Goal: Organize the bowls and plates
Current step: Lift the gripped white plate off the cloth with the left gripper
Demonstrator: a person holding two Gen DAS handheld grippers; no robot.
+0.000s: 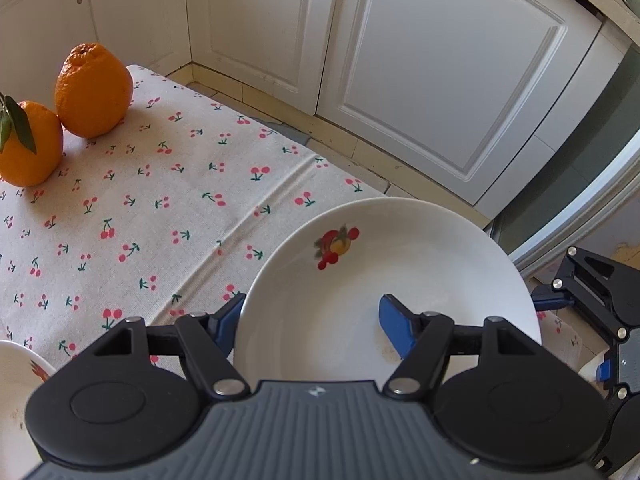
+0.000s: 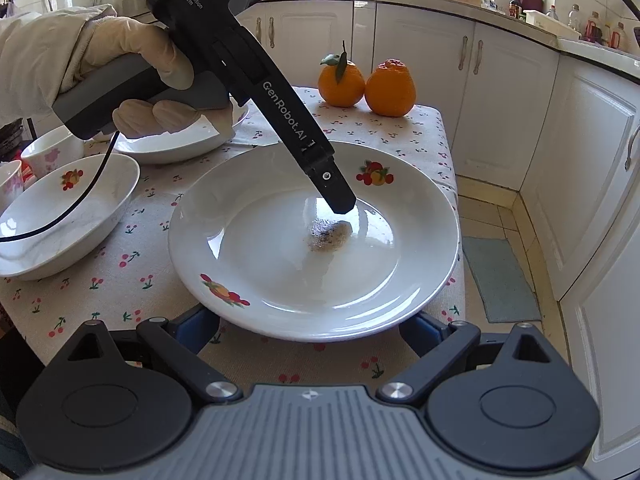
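A white plate (image 2: 280, 280) with fruit prints and a brown stain in its well lies at the right end of the cherry-print table (image 2: 120, 280). In the left wrist view the plate (image 1: 400, 264) reaches past the table edge. My left gripper (image 1: 312, 312) grips its rim: the right pad (image 1: 394, 330) presses inside the plate, and the left finger (image 1: 228, 326) sits outside under the rim. My right gripper (image 2: 310, 328) stands wide open, both fingertips hidden under the plate's near rim. I cannot tell whether the plate is lifted.
Two oranges (image 2: 366, 82) stand at the table's far end. White bowls (image 2: 68, 216) and a cup (image 2: 52, 152) crowd the left side. A gloved hand (image 2: 120, 60) holds the left gripper. White cabinets (image 2: 500, 100) and a floor mat (image 2: 500, 276) lie to the right.
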